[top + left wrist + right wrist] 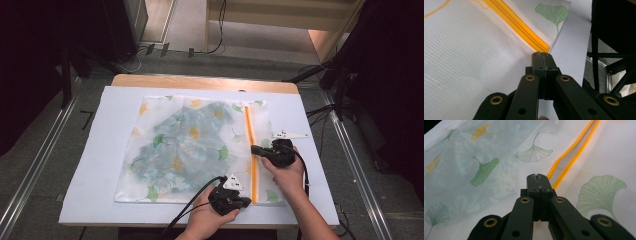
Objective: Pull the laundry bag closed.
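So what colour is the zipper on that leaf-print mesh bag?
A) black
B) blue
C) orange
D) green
C: the zipper runs as a bright orange strip along the right side of the mesh bag, between the two grippers.

White board (pixel 100 150) on wooden table (pixel 200 81); black cables (pixel 215 30) on floor beyond

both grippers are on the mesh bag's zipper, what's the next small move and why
Probably slide the right gripper along the orange zipper toward the far end, with the left gripper anchoring the near end. In the right gripper view the two zipper halves lie apart ahead of its closed jaws, and clothing shows inside the mesh laundry bag, so closing seems the aim.
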